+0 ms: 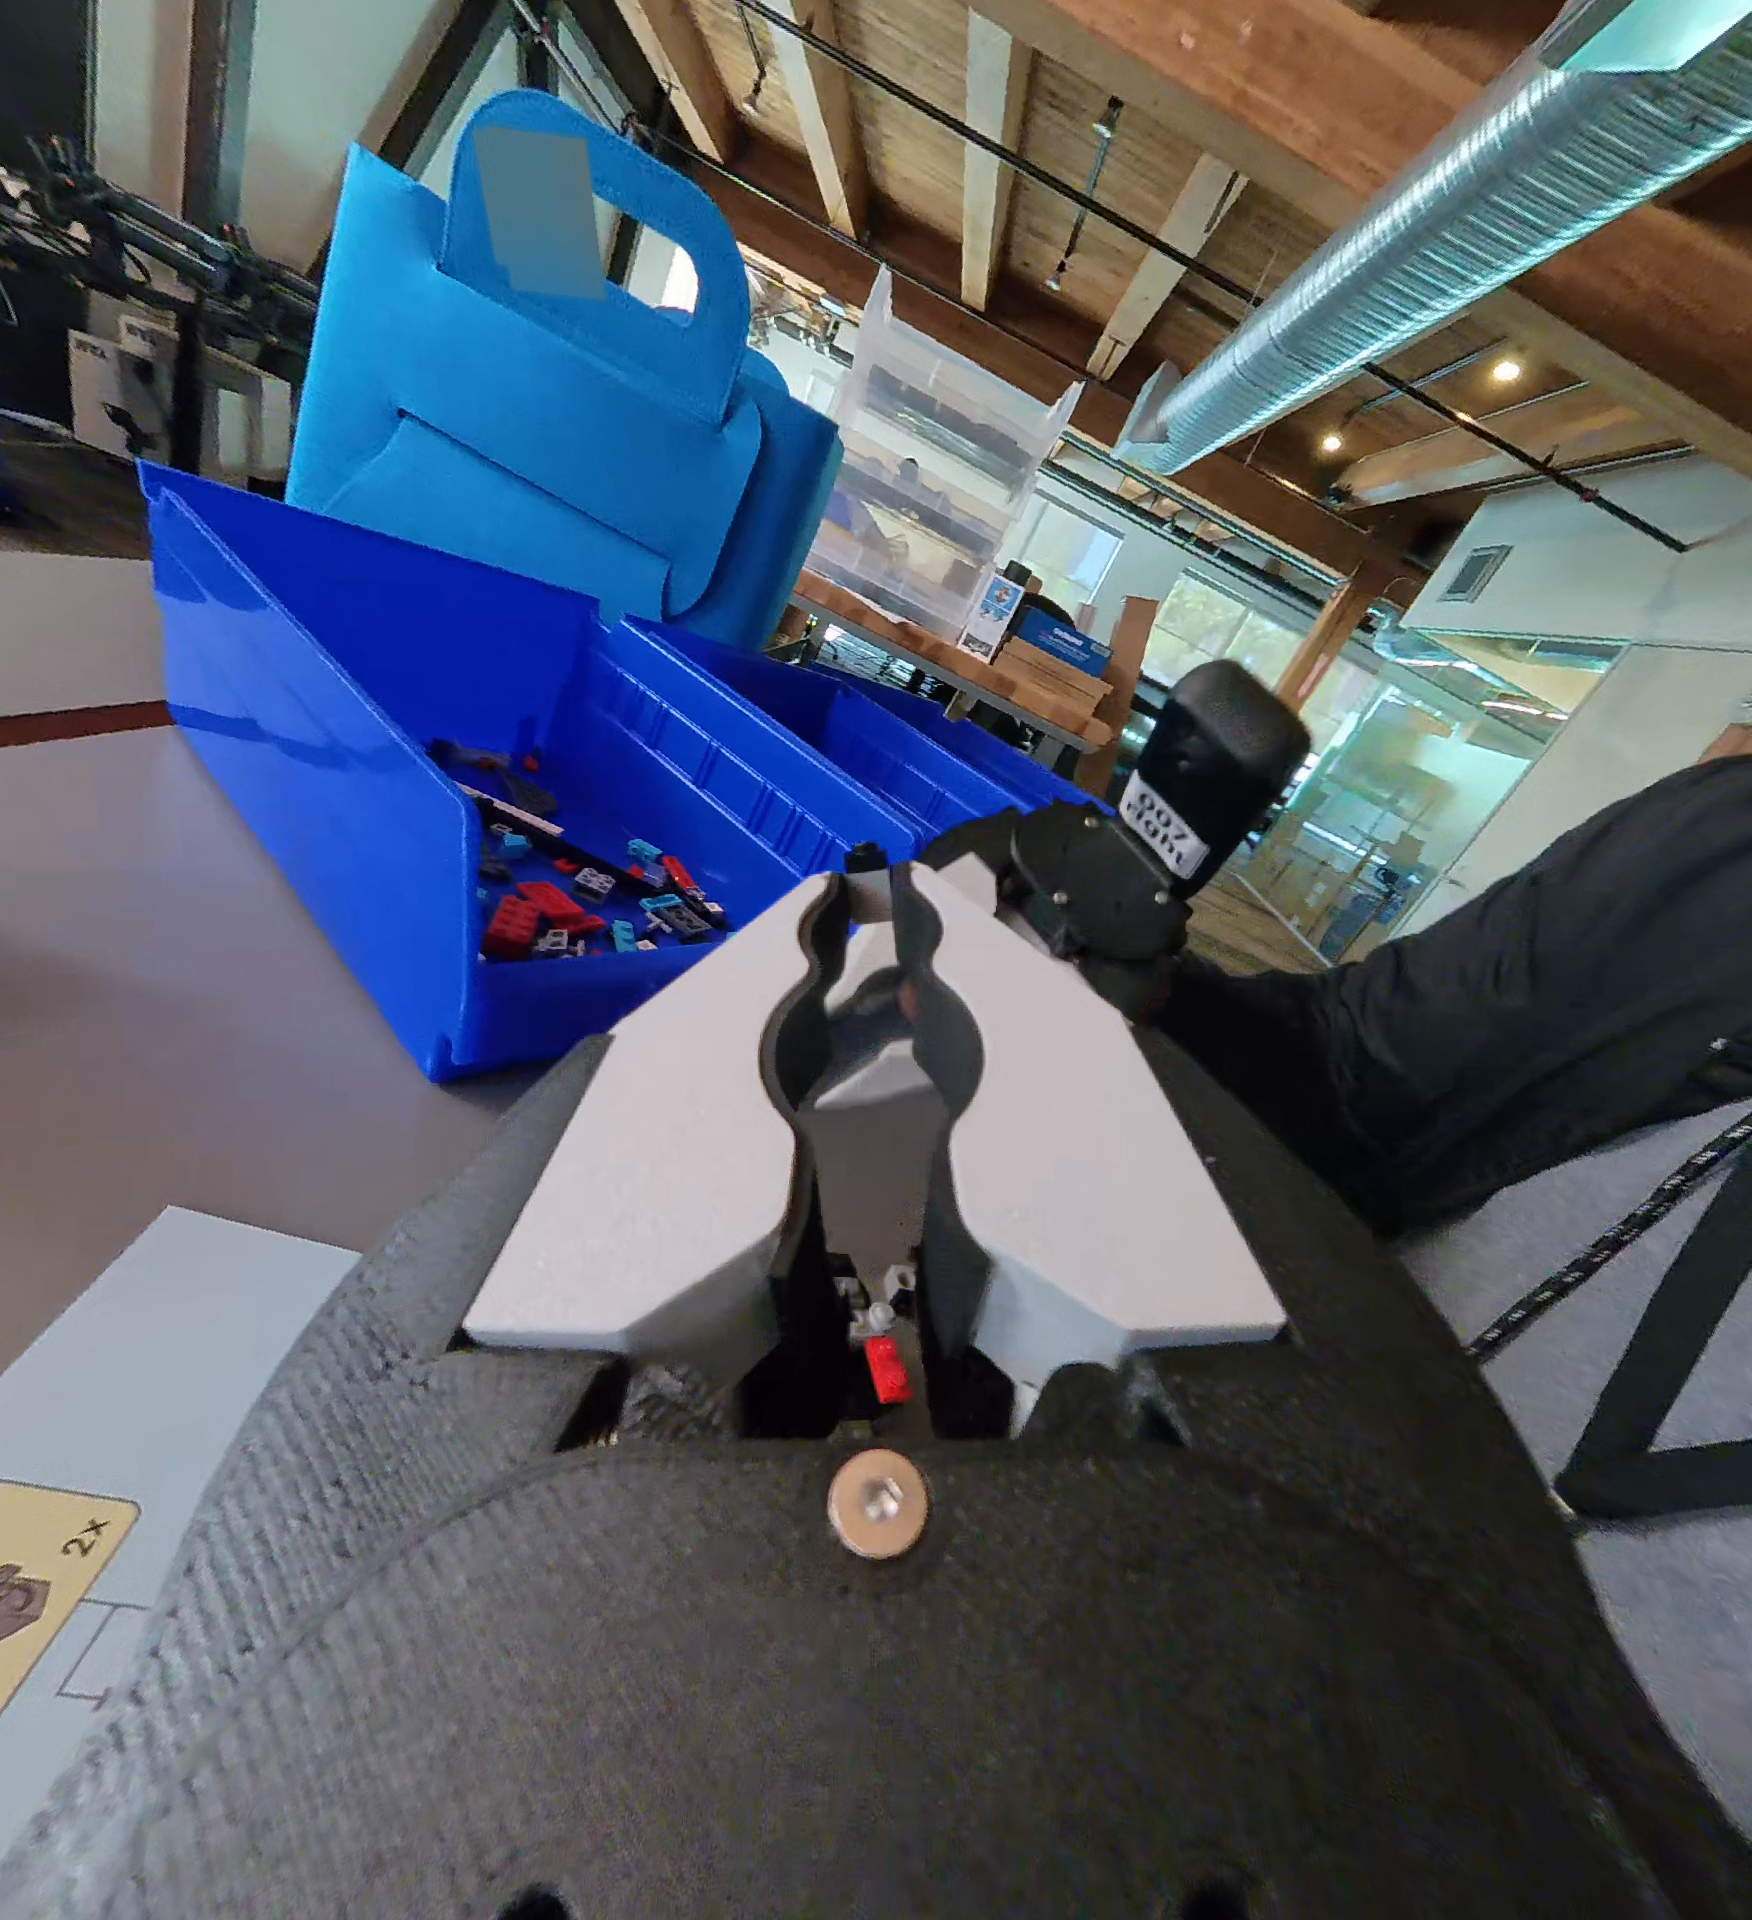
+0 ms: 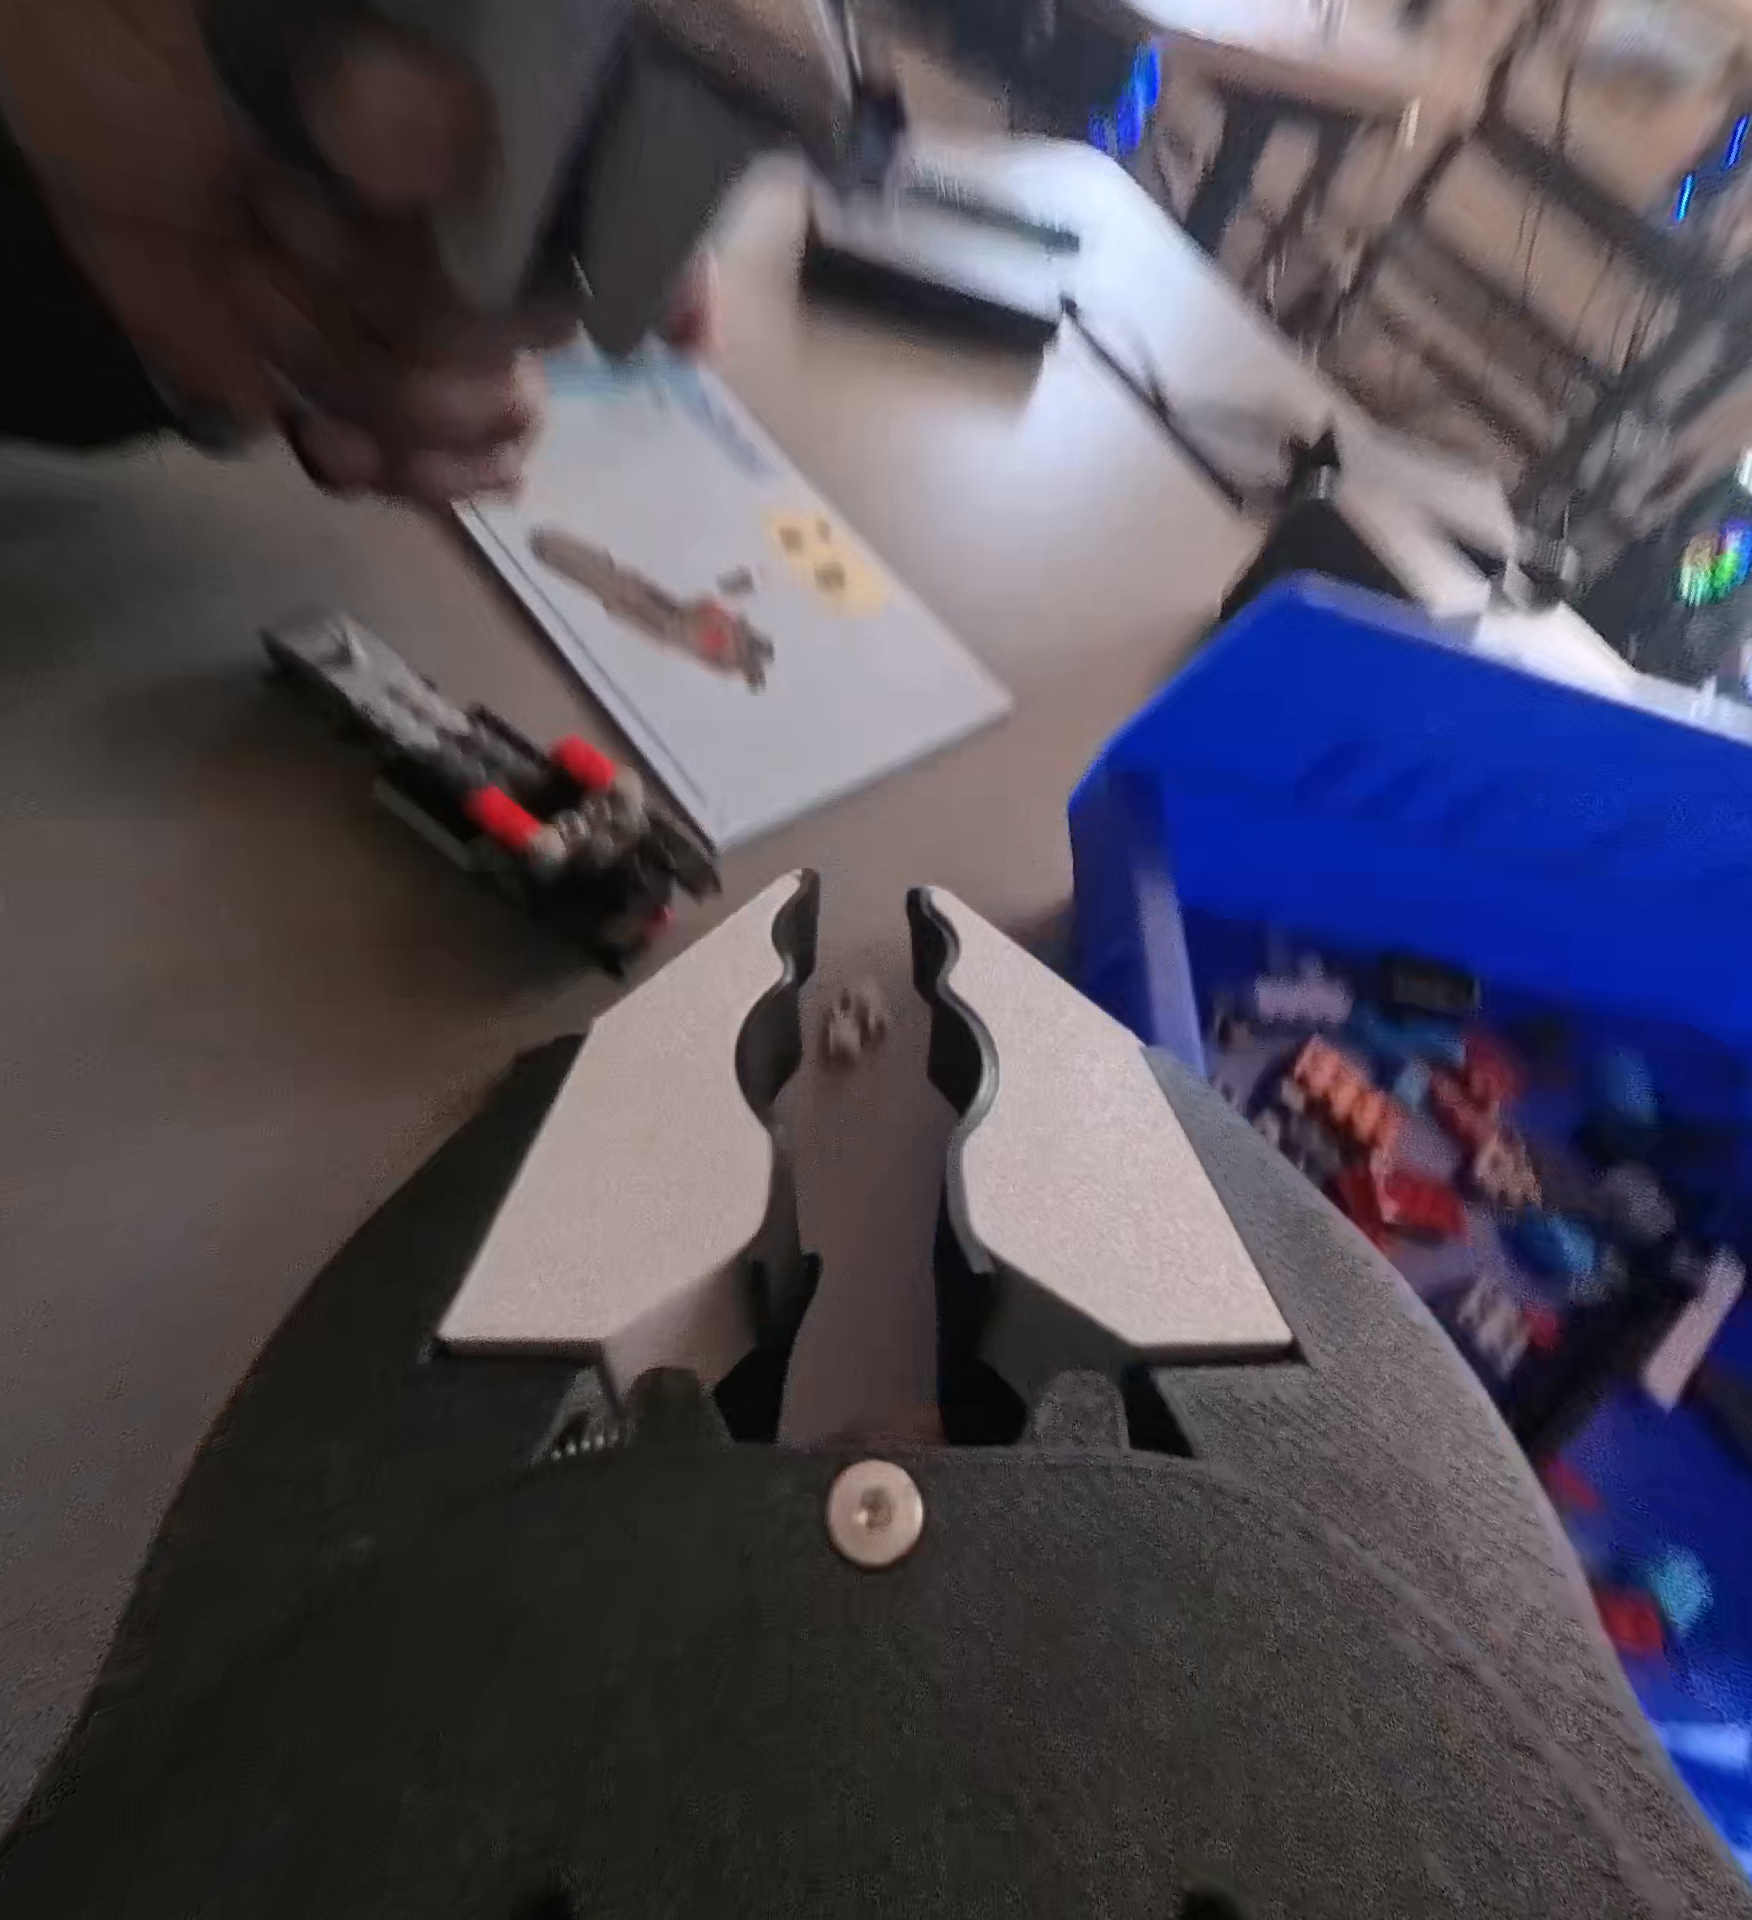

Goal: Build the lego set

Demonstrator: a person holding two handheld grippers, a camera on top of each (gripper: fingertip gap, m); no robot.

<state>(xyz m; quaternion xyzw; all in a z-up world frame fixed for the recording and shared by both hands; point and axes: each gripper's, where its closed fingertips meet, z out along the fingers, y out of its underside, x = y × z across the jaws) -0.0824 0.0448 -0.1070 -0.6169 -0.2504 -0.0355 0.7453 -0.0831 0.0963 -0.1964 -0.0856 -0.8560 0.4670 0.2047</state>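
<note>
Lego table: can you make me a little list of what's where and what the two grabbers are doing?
left gripper: shut on a light grey piece at its tips
right gripper: open, above the table; a dark piece shows in the gap, too blurred to tell if it touches
booklet: lies flat on the table
model: part-built, black with red bits, beside the booklet
bin: blue, holds loose red, blue and black pieces
bag: blue, stands behind the bin
</note>
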